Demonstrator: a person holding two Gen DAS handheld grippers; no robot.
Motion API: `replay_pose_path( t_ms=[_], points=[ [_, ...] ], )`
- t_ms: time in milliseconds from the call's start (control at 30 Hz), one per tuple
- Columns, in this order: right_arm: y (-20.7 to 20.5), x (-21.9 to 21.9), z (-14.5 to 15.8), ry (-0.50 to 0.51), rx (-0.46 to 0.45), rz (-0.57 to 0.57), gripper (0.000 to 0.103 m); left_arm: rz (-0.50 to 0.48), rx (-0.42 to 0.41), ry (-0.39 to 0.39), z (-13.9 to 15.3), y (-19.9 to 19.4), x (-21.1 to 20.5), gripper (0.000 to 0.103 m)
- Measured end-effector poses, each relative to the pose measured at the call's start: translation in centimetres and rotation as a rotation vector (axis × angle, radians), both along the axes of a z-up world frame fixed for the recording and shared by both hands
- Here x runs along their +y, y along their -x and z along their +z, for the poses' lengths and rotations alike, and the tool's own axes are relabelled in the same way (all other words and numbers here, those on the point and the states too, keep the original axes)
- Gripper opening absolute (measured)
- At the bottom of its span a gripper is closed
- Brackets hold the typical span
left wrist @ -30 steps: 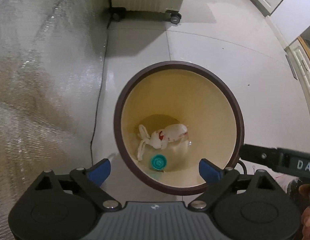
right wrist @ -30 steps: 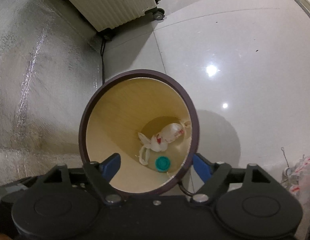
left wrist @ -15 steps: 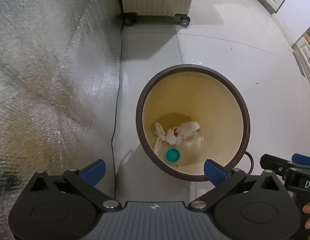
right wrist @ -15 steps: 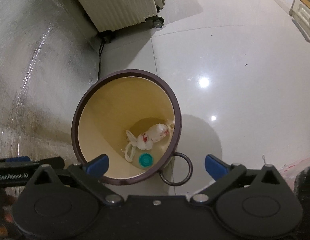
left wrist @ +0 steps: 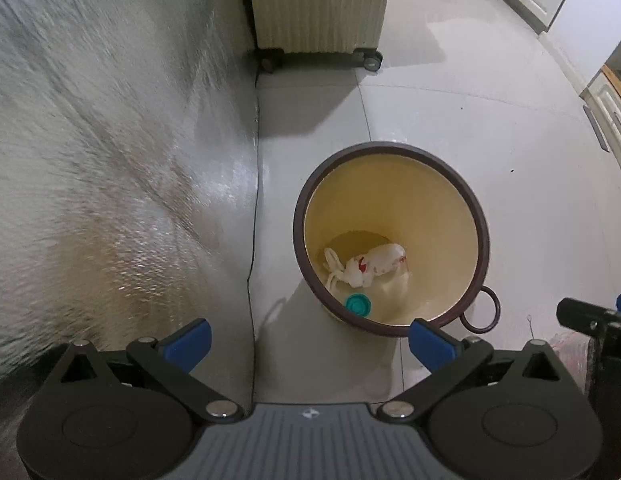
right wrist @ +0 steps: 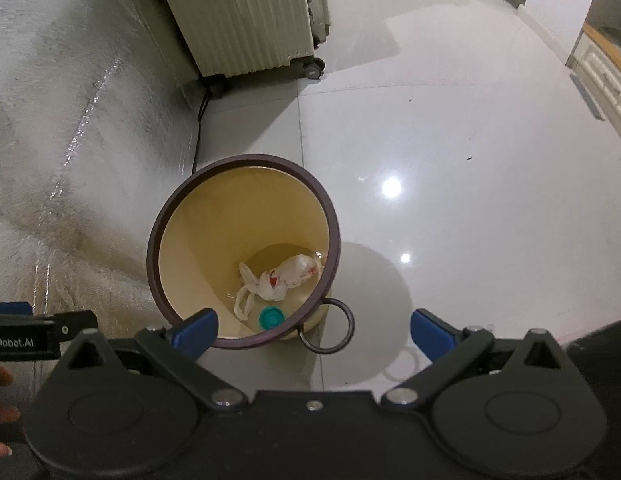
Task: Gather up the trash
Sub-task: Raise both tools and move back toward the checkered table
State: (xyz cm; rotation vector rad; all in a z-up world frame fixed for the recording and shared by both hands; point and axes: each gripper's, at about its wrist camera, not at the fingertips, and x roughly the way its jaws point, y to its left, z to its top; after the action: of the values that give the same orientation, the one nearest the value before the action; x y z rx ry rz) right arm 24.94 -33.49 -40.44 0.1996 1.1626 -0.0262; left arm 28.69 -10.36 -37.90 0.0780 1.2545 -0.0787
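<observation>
The left gripper [left wrist: 306,338] has its two blue fingers [left wrist: 188,338] wide apart, and nothing is between them. The right gripper [right wrist: 312,330] is the same: fingers spread wide, holding nothing. Both point down at the floor.

In the left view, the trash bin [left wrist: 390,152] stands on the floor at about 1 o'clock from the gripper. In the right view it sits at about 11 o'clock, with its dark rim just behind the left blue finger. A metal ring [right wrist: 328,328] hangs on the side of the bin nearest the grippers.

Down at the bottom of the bin lie a white plastic bag [right wrist: 286,274] with red marks and a small teal cap [right wrist: 271,317]. The cap lies right beside the bag, on the near side. So this trash looks already collected.

At 12 o'clock, far from the bin, stands a cream suitcase [left wrist: 318,4] on wheels. A shiny silver sheet [left wrist: 90,160] covers the floor at 9 o'clock.

At about 3 o'clock in the left view, a bit of something pinkish and clear [left wrist: 566,356] shows on the floor; it may be more trash, but it is too hidden to tell. To do the next pick well, the person should keep the fingers wide, turn toward it, and come down slowly over it before closing.
</observation>
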Motion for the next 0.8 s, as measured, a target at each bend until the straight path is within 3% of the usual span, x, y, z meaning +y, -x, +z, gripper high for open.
replay_pose_path(
  t_ms=[400, 800],
  points=[
    [4.8, -0.7, 6.9, 0.063, -0.075, -0.017, 0.103, -0.051, -0.116, 0.040, 8.7, 5.1, -0.9, 0.103],
    [11.0, -1.2, 15.7, 0.088, -0.198, -0.057, 0.103, -0.084, -0.256, 0.108, 17.8, 11.2, -1.3, 0.103]
  ],
)
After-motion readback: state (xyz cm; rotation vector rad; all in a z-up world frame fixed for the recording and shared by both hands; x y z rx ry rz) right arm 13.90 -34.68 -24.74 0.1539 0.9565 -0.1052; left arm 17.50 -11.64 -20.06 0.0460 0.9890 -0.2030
